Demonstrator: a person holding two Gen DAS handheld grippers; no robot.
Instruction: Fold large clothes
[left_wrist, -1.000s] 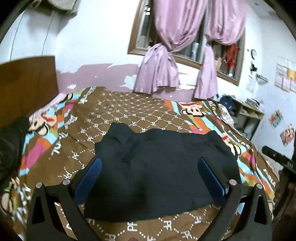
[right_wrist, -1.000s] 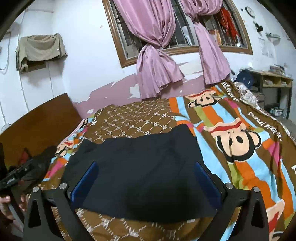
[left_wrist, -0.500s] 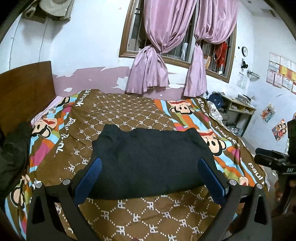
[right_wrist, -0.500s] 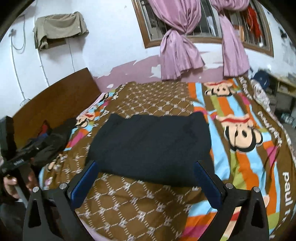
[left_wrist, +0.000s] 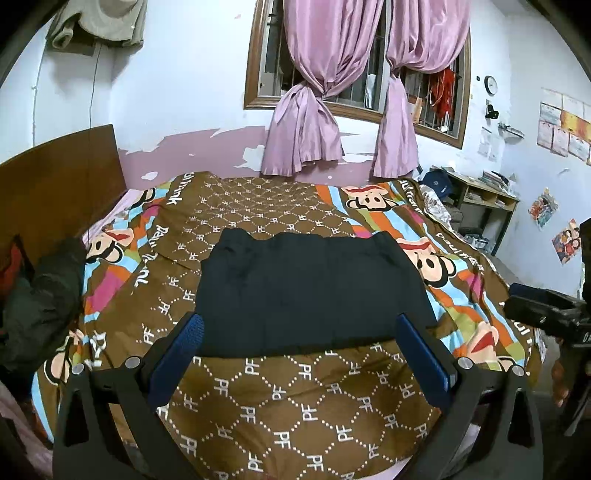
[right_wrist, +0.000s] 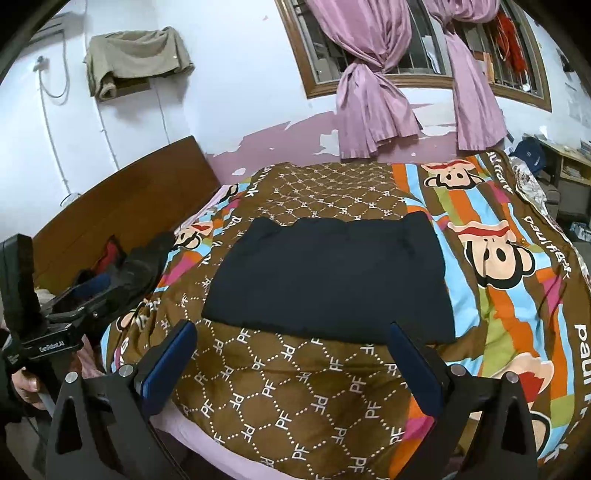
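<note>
Dark garment (left_wrist: 310, 291) lies folded into a flat, roughly rectangular slab mid-bed, soft matte fabric, far edge a bit wavy. It sits on a quilt (left_wrist: 280, 406) in brown diamond print with cartoon-monkey stripes. Left gripper (left_wrist: 300, 354) has its jaws spread wide and holds nothing, raised off the quilt near the garment's near edge; blue ribbed pads (left_wrist: 184, 343). Right gripper (right_wrist: 291, 360) likewise gapes empty. Dark clothes pile (right_wrist: 129, 273) by wooden headboard (right_wrist: 122, 199).
</note>
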